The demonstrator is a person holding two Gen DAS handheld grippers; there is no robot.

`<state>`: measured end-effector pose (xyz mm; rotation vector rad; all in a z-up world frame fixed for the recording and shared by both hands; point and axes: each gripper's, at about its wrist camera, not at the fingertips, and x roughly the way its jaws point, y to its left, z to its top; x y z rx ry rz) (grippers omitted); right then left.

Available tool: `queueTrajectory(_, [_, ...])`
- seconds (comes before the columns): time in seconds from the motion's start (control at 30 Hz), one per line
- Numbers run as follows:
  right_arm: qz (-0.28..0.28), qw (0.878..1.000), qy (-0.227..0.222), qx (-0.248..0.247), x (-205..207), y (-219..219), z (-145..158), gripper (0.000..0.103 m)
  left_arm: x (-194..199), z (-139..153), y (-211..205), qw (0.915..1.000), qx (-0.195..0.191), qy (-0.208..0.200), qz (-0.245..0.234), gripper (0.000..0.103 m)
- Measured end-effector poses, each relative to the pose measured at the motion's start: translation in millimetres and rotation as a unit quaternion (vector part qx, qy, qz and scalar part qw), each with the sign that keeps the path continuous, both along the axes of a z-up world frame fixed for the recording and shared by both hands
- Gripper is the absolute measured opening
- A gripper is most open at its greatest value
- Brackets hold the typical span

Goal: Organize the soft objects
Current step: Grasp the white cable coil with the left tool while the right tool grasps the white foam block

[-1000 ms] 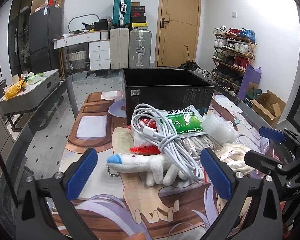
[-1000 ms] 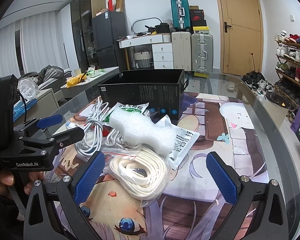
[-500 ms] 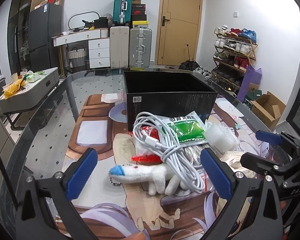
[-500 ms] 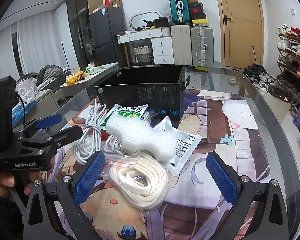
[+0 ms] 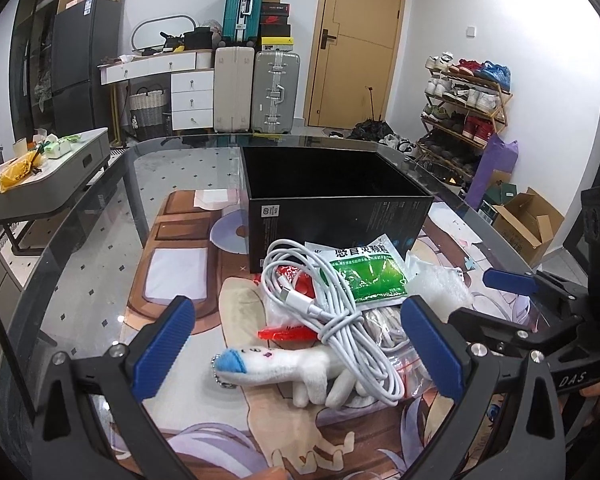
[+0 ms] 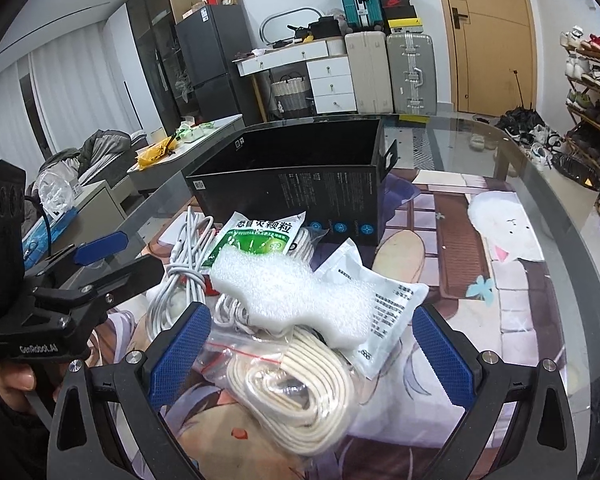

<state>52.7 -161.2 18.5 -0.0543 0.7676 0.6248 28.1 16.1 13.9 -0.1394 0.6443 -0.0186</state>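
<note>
Between the spread left tongs (image 5: 298, 350) (above table) lies the plush toy (image 5: 284, 366).

The left tool (image 6: 100, 258) is showing white lettering "GenRobot.AI" on its black body. The right tool (image 5: 488, 300) is showing "DAS". The green sachet (image 6: 260, 236) is carrying Chinese print ending in "颗粒". Small print on the black box (image 6: 300, 188) is staying too small to read.
</note>
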Motion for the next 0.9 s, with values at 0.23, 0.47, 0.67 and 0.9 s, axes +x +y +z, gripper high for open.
queueTrajectory(0.23, [0.014,1.0,0.019,0.009,16.9,7.6,-3.9,0.102,1.2,-0.1,0.8,0.9999,0.007,0.005,-0.009,0.103])
queueTrajectory(0.47, [0.03,0.999,0.042,0.017,30.5,13.1,-10.3,0.099,2.9,-0.1,5.1,1.0,0.0,0.002,-0.003,0.102])
queueTrajectory(0.67, [0.037,0.999,0.03,0.019,27.1,13.6,-10.5,0.092,5.1,-0.3,6.3,0.9999,-0.005,0.006,-0.007,0.102])
queueTrajectory(0.9, [0.021,0.999,0.007,0.03,16.2,-4.2,-1.7,0.09,8.6,-2.2,-2.0,0.9997,0.001,0.011,-0.022,0.09])
